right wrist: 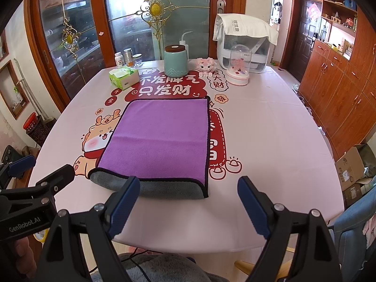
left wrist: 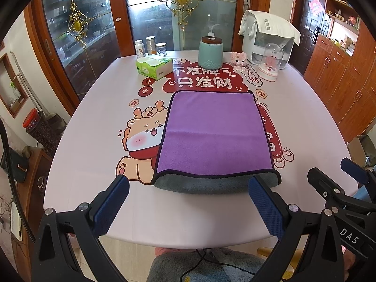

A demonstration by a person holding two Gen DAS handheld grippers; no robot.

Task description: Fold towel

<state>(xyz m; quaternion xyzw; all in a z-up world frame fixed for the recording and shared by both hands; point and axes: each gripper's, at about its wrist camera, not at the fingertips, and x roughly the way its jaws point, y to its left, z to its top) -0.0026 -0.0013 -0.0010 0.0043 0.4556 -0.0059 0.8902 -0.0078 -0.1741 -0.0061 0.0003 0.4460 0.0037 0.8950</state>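
A purple towel (left wrist: 215, 131) with a grey underside and dark hem lies folded flat on the pink printed table (left wrist: 94, 141); its near edge shows the grey fold. It also shows in the right wrist view (right wrist: 162, 138). My left gripper (left wrist: 188, 197) is open and empty, held just short of the towel's near edge. My right gripper (right wrist: 188, 199) is open and empty, near the towel's near right corner. Each gripper shows at the edge of the other's view.
At the table's far side stand a green tissue pack (left wrist: 154, 67), several small jars (left wrist: 150, 45), a teal canister (left wrist: 209, 52), a pink toy (left wrist: 238, 58), a glass dome (left wrist: 270, 63) and a white appliance (left wrist: 268, 40). Wooden cabinets (left wrist: 340, 75) stand on the right.
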